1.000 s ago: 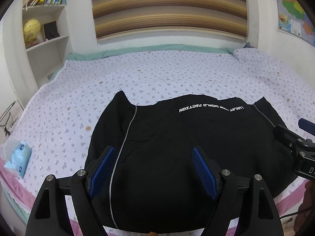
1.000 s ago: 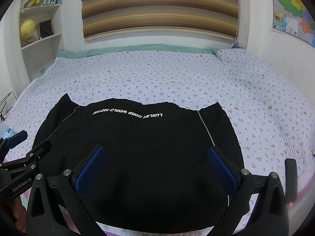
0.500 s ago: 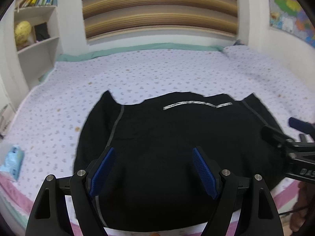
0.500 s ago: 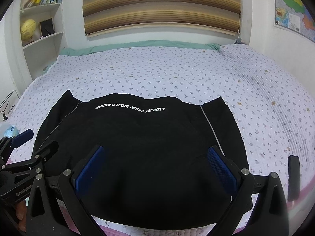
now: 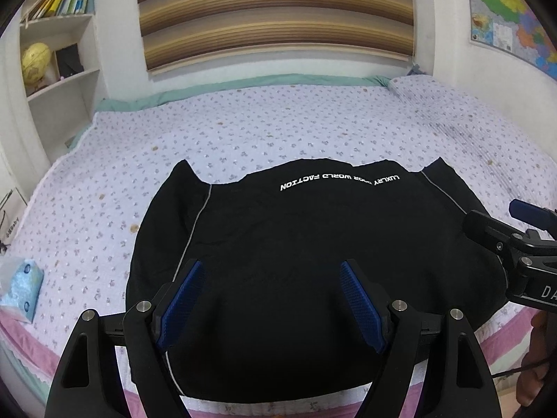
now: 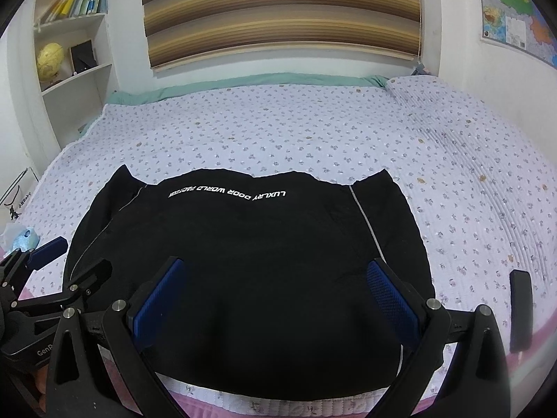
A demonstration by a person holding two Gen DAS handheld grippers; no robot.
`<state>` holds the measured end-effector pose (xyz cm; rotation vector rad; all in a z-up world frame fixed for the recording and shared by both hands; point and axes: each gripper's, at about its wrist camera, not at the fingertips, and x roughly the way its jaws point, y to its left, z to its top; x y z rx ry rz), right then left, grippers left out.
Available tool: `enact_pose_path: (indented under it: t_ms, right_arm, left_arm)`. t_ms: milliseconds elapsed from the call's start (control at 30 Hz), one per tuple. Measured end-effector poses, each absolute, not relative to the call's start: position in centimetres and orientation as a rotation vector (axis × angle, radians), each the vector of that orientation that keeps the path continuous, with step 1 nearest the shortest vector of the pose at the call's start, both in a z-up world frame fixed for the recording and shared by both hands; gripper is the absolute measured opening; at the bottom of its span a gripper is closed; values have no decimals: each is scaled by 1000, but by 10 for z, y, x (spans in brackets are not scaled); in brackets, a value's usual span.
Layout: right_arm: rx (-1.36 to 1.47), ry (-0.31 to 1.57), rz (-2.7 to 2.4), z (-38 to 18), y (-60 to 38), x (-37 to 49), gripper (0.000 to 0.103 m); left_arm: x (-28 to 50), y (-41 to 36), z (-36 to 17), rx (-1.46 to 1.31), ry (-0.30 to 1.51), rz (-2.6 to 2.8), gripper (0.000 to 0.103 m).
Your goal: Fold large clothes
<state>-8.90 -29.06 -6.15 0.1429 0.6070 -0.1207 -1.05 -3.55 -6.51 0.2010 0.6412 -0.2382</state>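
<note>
While both views face the bed: the black garment (image 5: 306,261) lies spread flat on the floral bedspread (image 5: 278,129), near its front edge, white lettering toward the far side.
Left view only: a blue tissue pack (image 5: 21,287) shows plainly at the bed's left edge; the right gripper (image 5: 501,224) enters from the right, over the garment's right side.
Right view only: a dark phone-like slab (image 6: 521,310) lies on the bedspread just right of the garment; the left gripper (image 6: 71,256) enters from the left, over the garment's left edge.
Garment edges: one grey piping line runs down each side; in the right view (image 6: 250,271) the right sleeve folds in at the shoulder.
Left gripper: jaws spread wide in its own view (image 5: 269,299), blue pads (image 5: 181,299) apart with only cloth seen between them, nothing held; whether the tips touch the cloth I cannot tell.
Right gripper: jaws spread wide too (image 6: 275,301), pads (image 6: 393,301) apart, nothing gripped; contact with the cloth cannot be judged.
Background: shelf (image 5: 59,52) with books and a yellow globe (image 5: 34,62) at left, striped blind (image 5: 275,17) at centre, map (image 5: 508,10) on the right wall.
</note>
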Motion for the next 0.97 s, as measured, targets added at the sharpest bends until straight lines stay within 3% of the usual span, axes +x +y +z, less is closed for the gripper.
enact_pose_path:
  t_ms: [967]
  right_arm:
    - [128,652,-119,-75,-285,-76,103]
  left_arm:
    - [-1,-27,-74,213,624,-168,81]
